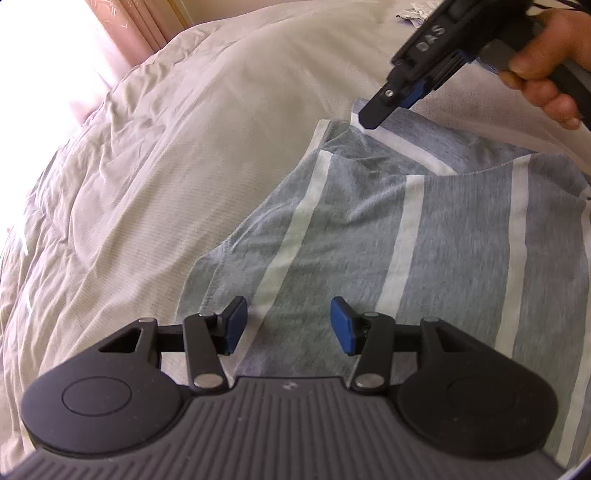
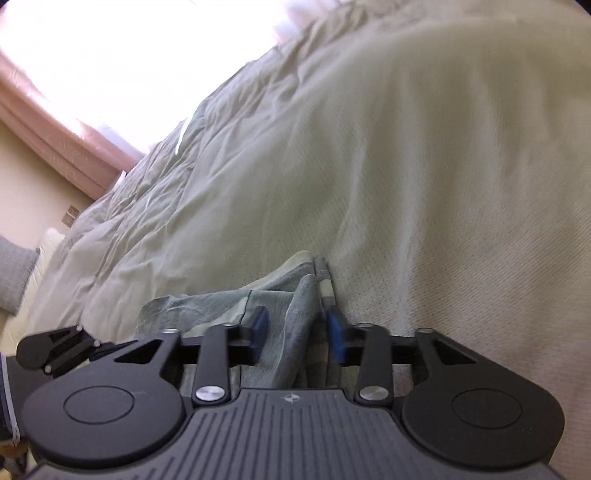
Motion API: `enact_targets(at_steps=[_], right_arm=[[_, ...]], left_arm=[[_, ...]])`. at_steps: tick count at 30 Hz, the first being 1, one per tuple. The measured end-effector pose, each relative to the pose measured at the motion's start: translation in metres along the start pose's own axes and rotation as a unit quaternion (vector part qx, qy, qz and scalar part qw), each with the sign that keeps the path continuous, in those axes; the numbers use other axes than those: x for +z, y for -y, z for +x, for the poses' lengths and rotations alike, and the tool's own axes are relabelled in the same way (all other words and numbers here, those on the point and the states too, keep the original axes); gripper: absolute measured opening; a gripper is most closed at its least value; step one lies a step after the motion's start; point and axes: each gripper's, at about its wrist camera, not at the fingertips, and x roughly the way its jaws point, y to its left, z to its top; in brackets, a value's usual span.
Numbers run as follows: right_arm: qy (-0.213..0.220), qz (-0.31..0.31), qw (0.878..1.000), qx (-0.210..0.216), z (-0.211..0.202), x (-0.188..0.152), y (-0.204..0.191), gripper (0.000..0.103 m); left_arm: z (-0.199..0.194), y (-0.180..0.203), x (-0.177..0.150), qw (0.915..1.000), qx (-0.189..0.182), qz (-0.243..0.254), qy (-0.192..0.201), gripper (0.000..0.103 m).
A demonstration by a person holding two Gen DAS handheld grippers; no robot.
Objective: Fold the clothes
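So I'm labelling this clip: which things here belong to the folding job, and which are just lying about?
Part of the job:
striped garment
left gripper, jaws open over it
right gripper, at its far edge
bedspread, the work surface

Just lying about:
grey pillow
pink curtain

Raised letters reading "DAS" are showing on the black body of the right gripper (image 1: 373, 120), seen from the left wrist view at the upper right, where a hand (image 1: 546, 70) is holding its handle. A small pale emblem, a logo rather than letters, is sitting at the middle of the ribbed grey housing of the left gripper (image 1: 288, 326), and a like emblem is sitting on the right gripper's housing in its own view; neither is giving any readable word. No other text, number or label is showing legibly.
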Motion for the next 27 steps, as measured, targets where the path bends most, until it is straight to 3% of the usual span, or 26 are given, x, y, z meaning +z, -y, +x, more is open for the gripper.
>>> enact_targets(at_steps=[4,7,10,13,16,20,23,27], right_arm=[[0.011,-0.039,0.999,-0.02,-0.006,-0.008,-0.016,0.041],[-0.01,-0.058,0.998,-0.027,0.006,-0.013,-0.023,0.04],[-0.033,-0.044,0.998,-0.013,0.02,-0.013,-0.018,0.011],[-0.041,-0.014,0.998,0.036,0.023,-0.009,-0.012,0.008],[-0.049,0.015,0.996,0.075,0.027,-0.005,-0.006,0.008],[-0.044,0.045,0.997,0.045,0.022,-0.005,0.011,0.016],[-0.03,0.025,0.999,0.028,0.01,-0.006,0.006,0.027],[-0.011,-0.017,1.0,0.003,0.003,-0.008,-0.011,0.032]], left_arm=[[0.001,0.002,0.002,1.0,-0.002,-0.002,0.003,0.046],[0.002,0.002,0.003,1.0,-0.003,0.001,0.005,0.047],[0.003,0.002,0.004,1.0,-0.003,0.0,0.007,0.047],[0.003,0.001,0.003,1.0,-0.003,-0.003,0.007,0.047],[0.002,0.001,0.001,1.0,-0.004,-0.005,0.007,0.047],[0.002,0.001,0.0,0.9999,-0.004,-0.01,0.009,0.048],[0.004,0.001,0.0,0.9999,-0.004,-0.01,0.008,0.048],[0.004,0.001,0.001,0.9999,-0.004,-0.011,0.01,0.049]])
